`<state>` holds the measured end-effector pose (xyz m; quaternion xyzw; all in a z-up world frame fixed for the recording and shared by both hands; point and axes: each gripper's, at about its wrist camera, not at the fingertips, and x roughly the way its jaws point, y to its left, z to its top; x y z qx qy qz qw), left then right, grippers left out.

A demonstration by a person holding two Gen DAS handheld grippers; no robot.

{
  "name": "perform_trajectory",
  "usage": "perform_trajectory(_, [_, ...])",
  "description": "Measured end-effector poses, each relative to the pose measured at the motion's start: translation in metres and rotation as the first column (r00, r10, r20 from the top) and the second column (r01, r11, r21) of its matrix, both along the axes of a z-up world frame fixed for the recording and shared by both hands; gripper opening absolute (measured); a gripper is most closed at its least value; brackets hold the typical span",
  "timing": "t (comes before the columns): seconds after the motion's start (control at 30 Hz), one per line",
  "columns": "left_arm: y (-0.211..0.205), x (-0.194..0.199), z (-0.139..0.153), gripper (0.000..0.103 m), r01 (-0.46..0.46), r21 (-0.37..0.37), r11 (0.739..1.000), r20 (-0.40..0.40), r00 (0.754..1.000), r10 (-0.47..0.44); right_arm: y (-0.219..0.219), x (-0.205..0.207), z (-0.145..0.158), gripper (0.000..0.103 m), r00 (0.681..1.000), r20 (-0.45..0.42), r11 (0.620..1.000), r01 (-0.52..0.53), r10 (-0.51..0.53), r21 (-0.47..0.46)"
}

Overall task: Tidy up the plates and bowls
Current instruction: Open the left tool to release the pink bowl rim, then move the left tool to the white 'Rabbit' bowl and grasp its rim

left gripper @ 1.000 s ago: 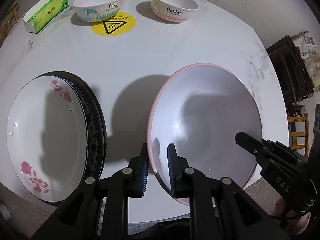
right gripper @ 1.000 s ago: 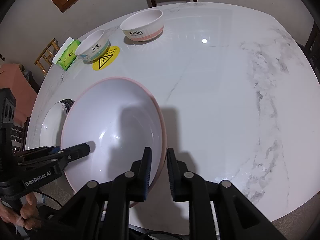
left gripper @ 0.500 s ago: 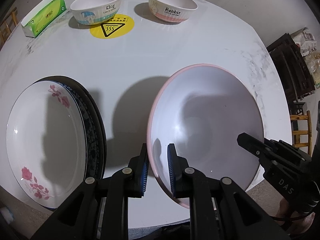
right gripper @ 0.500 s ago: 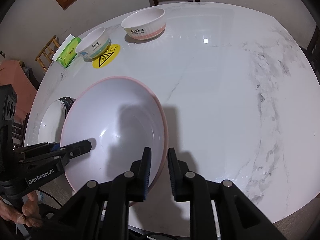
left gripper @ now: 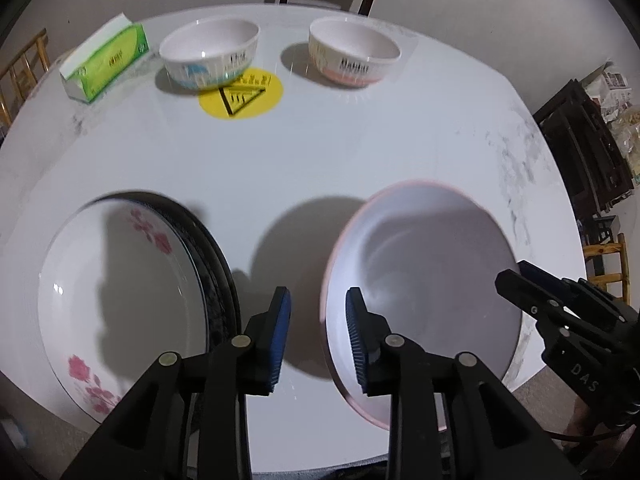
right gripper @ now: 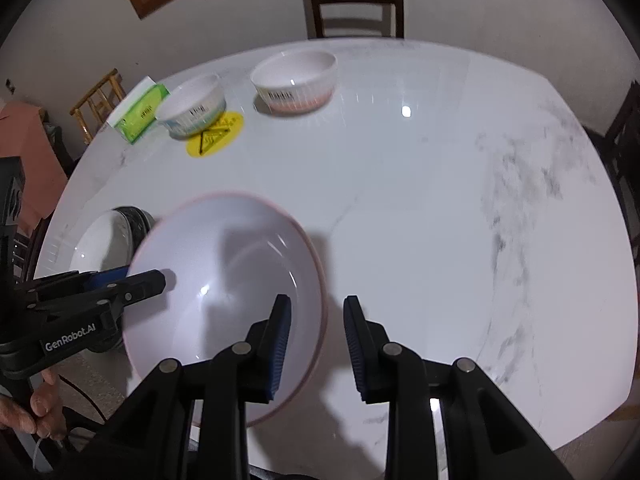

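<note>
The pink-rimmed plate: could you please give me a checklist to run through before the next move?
1. Left hand-held gripper open: ok; its jaws straddle the pink-rimmed plate rim without clamping it.
2. Right hand-held gripper open: ok; it straddles the opposite rim.
3. Plate lying flat and fully supported on the table: cannot tell; its rim is blurred and its near side lies close to the table edge.
4. Flowered plate clear of it: ok; bare table lies between them.
5. Blue-patterned bowl and pink-patterned bowl out of the way: ok; both stand at the far side.
</note>
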<state>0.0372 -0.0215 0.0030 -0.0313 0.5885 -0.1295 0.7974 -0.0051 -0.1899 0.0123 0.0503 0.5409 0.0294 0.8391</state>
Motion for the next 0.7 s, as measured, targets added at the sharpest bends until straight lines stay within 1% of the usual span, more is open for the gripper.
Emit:
perform_trajectory(0.07, [0.000, 0.002, 0.006, 0.030, -0.003, 0.001, 1.000, 0.027, 1.000, 0.003, 0.002, 0.002, 0.007, 0.028, 1.000, 0.023, 1.000, -0.009, 0.009, -0.017])
perform_trajectory(0.13, [0.000, 0.004, 0.012, 0.030, 0.000, 0.020, 1.000, 0.058, 0.998, -0.001, 0.004, 0.005, 0.013, 0.028, 0.999, 0.045, 0.999, -0.020, 0.021, -0.037])
perform_trajectory(0.23, [0.000, 0.008, 0.018, 0.031, -0.003, 0.034, 0.999, 0.090, 0.996, 0.000, 0.009, 0.010, 0.019, 0.028, 0.997, 0.061, 0.998, -0.032, 0.036, -0.057])
perform_trajectory(0.53, [0.002, 0.028, 0.024, 0.031, -0.038, 0.055, 0.998, 0.143, 0.989, 0.030, 0.015, 0.025, 0.023, 0.028, 0.993, 0.087, 0.991, -0.066, 0.076, -0.114])
perform_trajectory(0.7, [0.000, 0.046, 0.024, 0.031, -0.052, 0.058, 0.997, 0.147, 0.988, 0.043, 0.011, 0.037, 0.022, 0.028, 0.993, 0.090, 0.989, -0.066, 0.079, -0.135])
